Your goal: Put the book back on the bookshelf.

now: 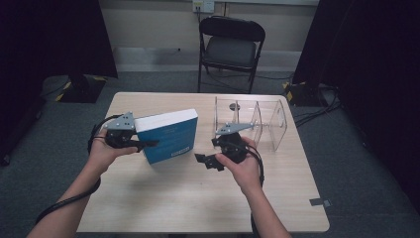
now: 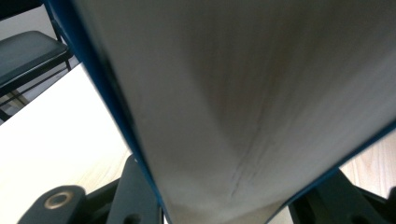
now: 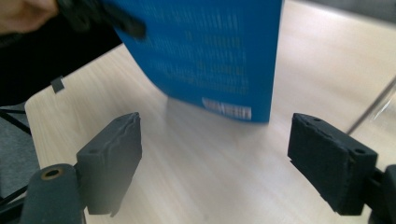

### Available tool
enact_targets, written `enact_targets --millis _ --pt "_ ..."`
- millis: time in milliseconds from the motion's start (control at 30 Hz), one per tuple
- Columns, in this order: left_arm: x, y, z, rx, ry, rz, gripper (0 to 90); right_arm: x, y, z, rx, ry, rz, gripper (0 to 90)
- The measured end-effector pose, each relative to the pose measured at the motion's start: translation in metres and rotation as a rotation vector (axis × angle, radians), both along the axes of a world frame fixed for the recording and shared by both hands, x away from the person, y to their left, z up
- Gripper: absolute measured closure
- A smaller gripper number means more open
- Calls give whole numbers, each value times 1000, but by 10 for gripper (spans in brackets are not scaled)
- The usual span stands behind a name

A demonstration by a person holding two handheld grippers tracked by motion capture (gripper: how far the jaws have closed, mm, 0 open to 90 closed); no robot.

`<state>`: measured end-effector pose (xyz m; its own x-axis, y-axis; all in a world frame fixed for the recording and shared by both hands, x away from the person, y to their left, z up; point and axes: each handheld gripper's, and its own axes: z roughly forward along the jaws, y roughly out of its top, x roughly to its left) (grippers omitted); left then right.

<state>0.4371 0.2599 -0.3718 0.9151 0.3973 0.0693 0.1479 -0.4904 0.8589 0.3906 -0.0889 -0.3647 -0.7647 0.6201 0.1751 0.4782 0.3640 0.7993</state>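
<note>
The left gripper (image 1: 143, 144) clamps the blue book (image 1: 171, 134) by its page edge, holding it upright with its lower corner on the table (image 1: 163, 198), near the middle and a little toward the left edge. The right gripper (image 1: 208, 162) hangs just beside the book, jaws wide with nothing between them. A clear acrylic organizer (image 1: 257, 121) stands by the far right corner.

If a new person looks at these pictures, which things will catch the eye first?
First, the thick blue book, held tilted above the table's left half with its page edges clamped in the left gripper. Beside it, the right gripper hovers with jaws open and nothing between them. Behind that stands a clear plastic organizer at the table's far right.
</note>
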Motion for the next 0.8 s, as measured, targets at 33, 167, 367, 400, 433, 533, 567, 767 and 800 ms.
enact_targets --millis 33,167,367,400,433,533,567,767,800 --pt "0 0 0 -8 5 5 597 -1 -1 -7 -5 5 -2 171" --pt "1 1 -1 -23 10 15 596 -6 -1 -35 -31 34 -2 171" --pt "2 1 0 -17 13 20 596 -8 0 -66 -62 70 1 172" --pt "2 1 0 -20 18 25 597 -9 0 -69 -61 72 -1 175" --pt "3 2 0 -14 19 29 596 -9 1 -72 -61 71 3 176" --pt "4 2 0 -27 22 38 596 -11 1 -81 -82 76 7 176" --pt "4 3 0 -22 20 39 596 -12 1 -84 -92 78 6 176" --pt "6 3 1 -22 25 55 594 -15 1 -105 -132 93 -3 177" --pt "6 2 1 -25 29 64 592 -15 1 -108 -142 82 -2 178"
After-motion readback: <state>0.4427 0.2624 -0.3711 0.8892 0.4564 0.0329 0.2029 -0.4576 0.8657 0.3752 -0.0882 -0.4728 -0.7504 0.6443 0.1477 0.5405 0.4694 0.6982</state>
